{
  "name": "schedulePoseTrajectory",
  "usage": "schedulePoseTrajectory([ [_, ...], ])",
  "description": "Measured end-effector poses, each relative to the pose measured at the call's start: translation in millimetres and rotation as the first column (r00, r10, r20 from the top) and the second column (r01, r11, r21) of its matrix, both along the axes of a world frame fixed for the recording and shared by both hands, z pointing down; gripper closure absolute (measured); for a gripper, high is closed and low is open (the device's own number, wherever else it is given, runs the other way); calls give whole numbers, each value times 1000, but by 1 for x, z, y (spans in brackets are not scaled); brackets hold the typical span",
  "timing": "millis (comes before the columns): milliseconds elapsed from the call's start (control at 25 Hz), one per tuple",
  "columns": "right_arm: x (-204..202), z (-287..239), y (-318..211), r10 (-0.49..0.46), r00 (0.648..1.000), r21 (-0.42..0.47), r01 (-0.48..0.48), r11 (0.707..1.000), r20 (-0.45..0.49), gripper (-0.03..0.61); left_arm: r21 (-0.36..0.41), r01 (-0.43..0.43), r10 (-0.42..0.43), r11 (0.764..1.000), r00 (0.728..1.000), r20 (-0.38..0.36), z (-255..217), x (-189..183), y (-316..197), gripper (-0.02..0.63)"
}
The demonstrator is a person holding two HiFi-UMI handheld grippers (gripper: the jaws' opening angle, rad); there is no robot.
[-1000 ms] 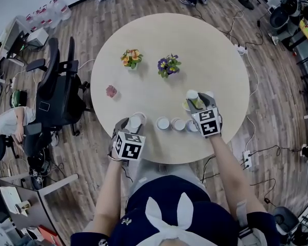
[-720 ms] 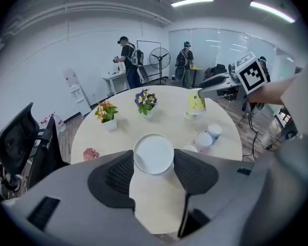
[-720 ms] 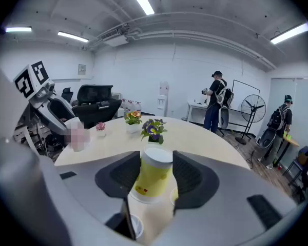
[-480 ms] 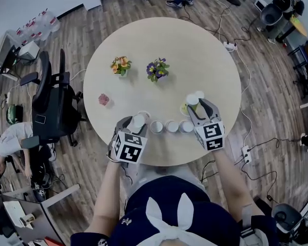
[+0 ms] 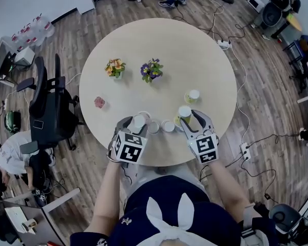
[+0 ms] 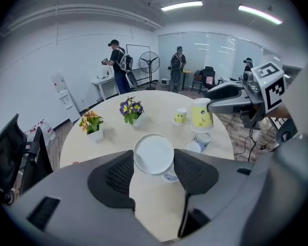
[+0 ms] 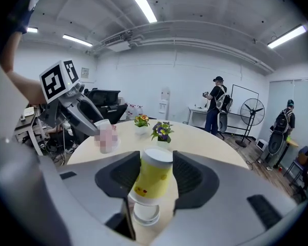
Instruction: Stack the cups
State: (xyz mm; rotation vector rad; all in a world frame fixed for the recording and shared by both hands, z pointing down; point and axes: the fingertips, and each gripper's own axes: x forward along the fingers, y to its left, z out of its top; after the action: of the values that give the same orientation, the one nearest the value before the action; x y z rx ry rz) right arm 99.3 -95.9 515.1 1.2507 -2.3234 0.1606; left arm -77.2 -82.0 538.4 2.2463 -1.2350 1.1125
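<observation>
Cups [image 5: 167, 126]: none stacked yet. Left tongs [image 6: 153, 158] clench a white cup [image 6: 154, 151]; right tongs [image 7: 156, 163] hold a yellow cup [image 7: 153, 183] over another cup [image 7: 146, 214].

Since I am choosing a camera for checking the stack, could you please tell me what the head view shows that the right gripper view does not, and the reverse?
Only the head view: two row cups standing between the tools, a lone yellow cup further out, a pink object.
Only the right gripper view: a lower cup just beneath the held one, and a fan.
Both: the right tool shut on the held yellow cup, the left tool gripping a white cup, the orange flowers and purple flowers.
</observation>
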Motion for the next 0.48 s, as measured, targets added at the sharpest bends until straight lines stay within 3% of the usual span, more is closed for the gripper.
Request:
schedulePoseTrajectory([
  [480, -16, 30, 18, -36, 998, -17, 36, 999, -50, 374, -19, 5, -5, 1000, 1000, 10, 5, -7, 7, 359],
])
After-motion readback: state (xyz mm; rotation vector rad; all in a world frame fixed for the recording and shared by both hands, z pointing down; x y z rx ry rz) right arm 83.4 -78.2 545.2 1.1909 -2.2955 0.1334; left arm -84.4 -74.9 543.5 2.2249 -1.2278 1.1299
